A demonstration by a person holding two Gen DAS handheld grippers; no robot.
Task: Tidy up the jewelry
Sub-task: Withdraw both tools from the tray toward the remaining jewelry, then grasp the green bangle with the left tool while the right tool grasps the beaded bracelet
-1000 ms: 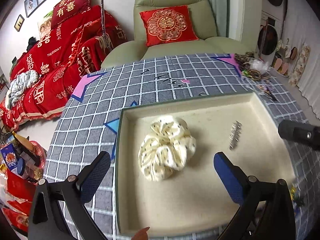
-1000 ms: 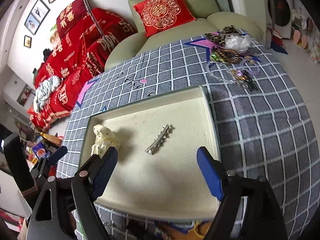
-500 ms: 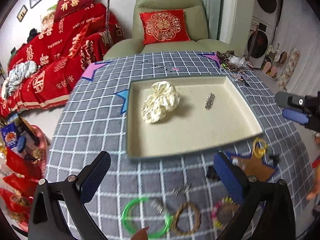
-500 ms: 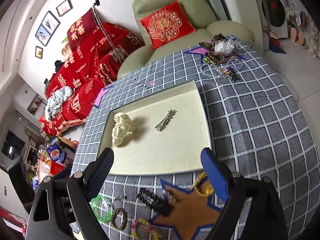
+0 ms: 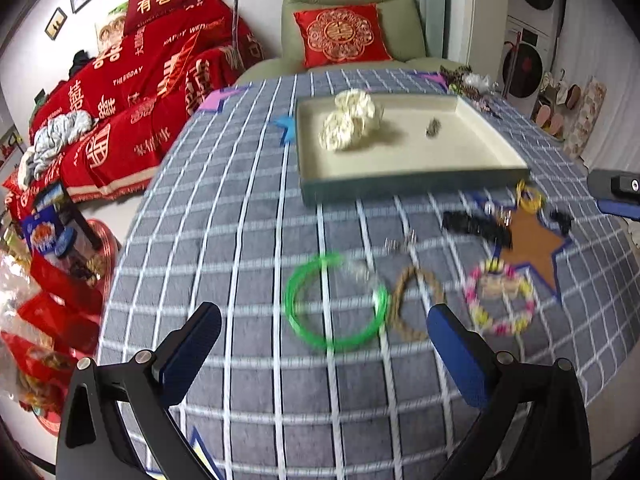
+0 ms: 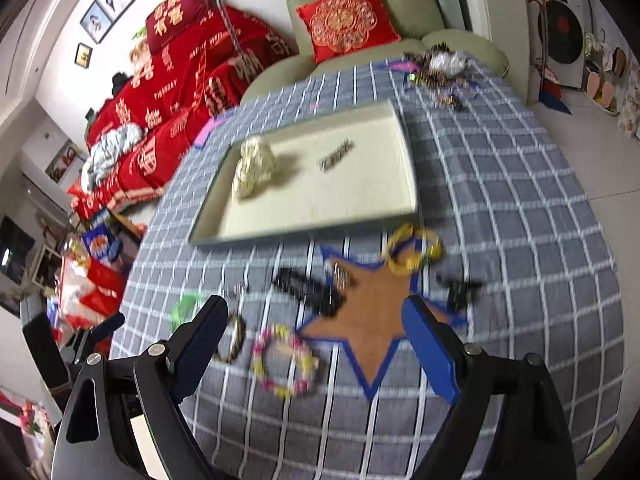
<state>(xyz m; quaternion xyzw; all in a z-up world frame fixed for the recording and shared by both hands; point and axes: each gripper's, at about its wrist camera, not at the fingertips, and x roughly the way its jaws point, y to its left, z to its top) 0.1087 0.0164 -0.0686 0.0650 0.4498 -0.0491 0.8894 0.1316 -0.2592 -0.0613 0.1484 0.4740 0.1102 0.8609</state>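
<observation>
Jewelry (image 5: 335,300), blurred, beside cream tray (image 5: 404,168)

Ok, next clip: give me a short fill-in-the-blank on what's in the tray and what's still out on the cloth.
1. The tray holds a cream scrunchie and a metal ____.
2. The green bangle lies ____ the tray.
3. The yellow ring lies at a tip of the brown ____ printed on the cloth.
4. The jaws of both the left gripper and right gripper are ____.

Missing words: hair clip; outside; star; open
</observation>
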